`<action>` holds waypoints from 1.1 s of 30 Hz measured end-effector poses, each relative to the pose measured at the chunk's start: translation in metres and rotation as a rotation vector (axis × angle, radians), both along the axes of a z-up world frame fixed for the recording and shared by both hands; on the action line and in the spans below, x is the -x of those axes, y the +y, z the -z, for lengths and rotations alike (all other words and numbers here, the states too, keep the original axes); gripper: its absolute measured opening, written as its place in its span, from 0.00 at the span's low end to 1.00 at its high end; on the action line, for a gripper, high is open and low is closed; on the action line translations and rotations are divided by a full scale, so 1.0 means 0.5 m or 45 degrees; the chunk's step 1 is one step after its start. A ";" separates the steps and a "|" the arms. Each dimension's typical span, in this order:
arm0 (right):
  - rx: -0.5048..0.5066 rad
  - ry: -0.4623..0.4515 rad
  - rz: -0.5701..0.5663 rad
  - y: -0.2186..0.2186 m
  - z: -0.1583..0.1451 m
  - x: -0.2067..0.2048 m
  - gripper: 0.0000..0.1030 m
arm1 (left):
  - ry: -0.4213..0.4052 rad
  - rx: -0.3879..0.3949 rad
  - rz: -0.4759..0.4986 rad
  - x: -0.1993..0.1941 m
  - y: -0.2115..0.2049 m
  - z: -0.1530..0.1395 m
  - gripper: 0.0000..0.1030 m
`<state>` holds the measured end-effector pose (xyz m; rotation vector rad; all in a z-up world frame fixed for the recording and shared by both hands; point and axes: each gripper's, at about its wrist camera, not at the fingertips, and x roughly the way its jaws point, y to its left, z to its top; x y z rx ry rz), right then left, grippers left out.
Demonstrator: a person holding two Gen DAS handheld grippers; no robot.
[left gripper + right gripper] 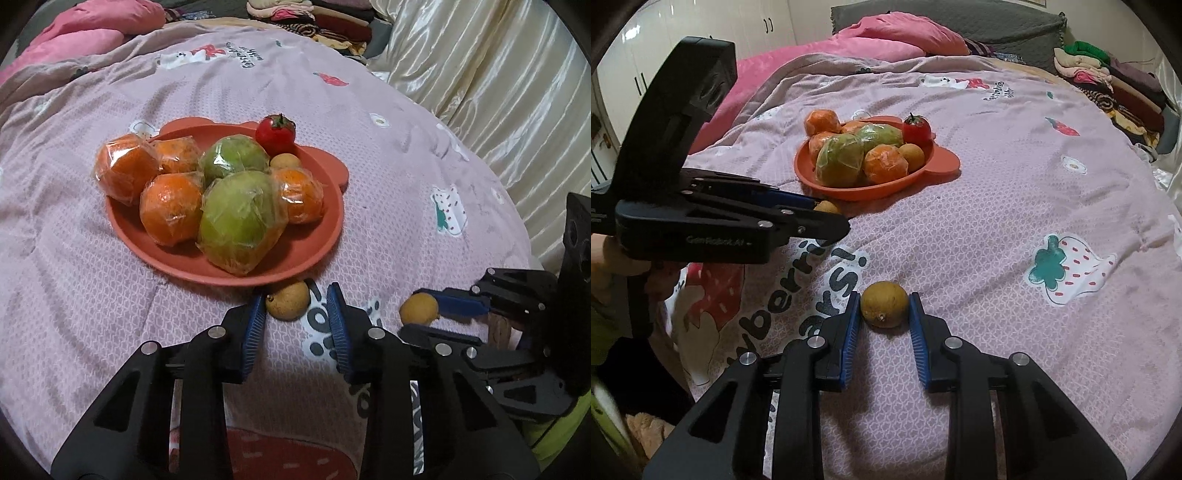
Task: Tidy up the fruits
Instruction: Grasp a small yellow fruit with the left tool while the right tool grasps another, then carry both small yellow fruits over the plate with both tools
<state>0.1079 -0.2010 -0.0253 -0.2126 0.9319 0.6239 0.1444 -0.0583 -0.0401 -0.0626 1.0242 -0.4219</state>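
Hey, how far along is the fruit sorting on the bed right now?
Mostly done: wrapped oranges, two green fruits, a red tomato and one small brown fruit sit on the orange plate. In hand: the right gripper clamps a round tan fruit; the left gripper brackets another by the rim. Left: plating both.

Orange plate (306,269); red tomato (275,134); pink strawberry-print bedcover (388,177); blue-padded black tongs (884,321).

Home bedroom: quilted bed (997,206), pink pillow (886,40).
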 end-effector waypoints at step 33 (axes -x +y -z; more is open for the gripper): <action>-0.082 -0.076 -0.025 0.018 -0.086 -0.048 0.24 | -0.167 0.066 -0.112 0.014 0.103 -0.121 0.16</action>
